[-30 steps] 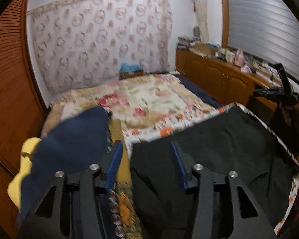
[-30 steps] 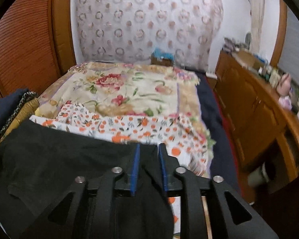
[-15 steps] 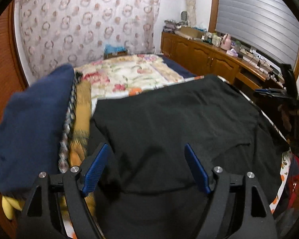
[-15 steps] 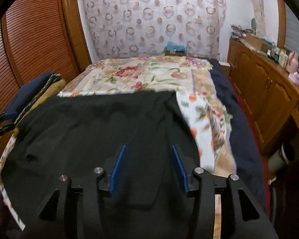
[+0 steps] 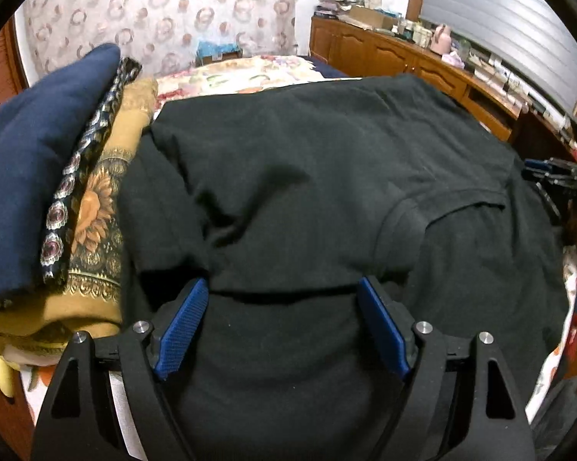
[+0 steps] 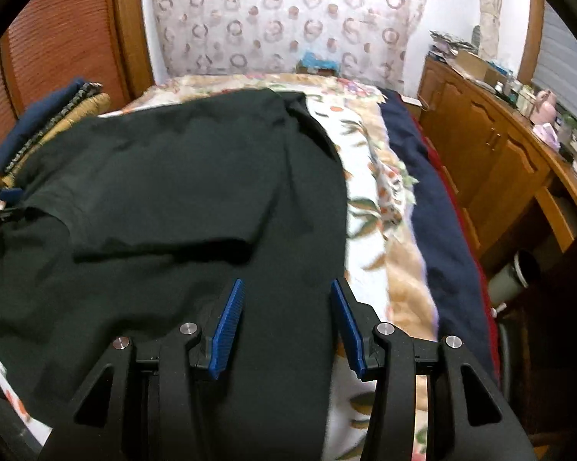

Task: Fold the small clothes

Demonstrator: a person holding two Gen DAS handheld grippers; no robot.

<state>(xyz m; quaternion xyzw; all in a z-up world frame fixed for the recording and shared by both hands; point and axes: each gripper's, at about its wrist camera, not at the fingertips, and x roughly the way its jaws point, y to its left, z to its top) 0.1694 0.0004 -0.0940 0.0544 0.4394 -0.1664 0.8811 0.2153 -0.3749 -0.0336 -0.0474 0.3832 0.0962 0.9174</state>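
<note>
Left wrist view: a bed [image 5: 250, 73] under a floral quilt fills a bedroom with a ring-patterned curtain [image 5: 165, 11] on the far wall and a cluttered wooden sideboard [image 5: 403, 57] beneath a shuttered window on the right. A black T-shirt [image 5: 327, 176] lies spread over the near part of the bed, its long axis running left to right across the view, one short sleeve lying to the right of centre. Just left of it sits a pile of folded cloth [image 5: 58, 176], navy on top of gold. The left gripper [image 5: 284, 288] hangs over the shirt's near edge with its blue pads wide apart, gripping nothing; the fabric only passes beneath them. Its jaws have just been opening, and the shirt looms larger than a second ago, when the floral quilt filled the middle of the picture.

Right wrist view: the same black T-shirt [image 6: 165, 199] covers the left half of the bed, with floral quilt [image 6: 377, 207] and a navy blanket [image 6: 434, 207] to its right. The right gripper [image 6: 286, 292] stands released over the shirt's right edge, pads apart, clamping nothing. A second ago they were nearly closed on the black fabric.
</note>
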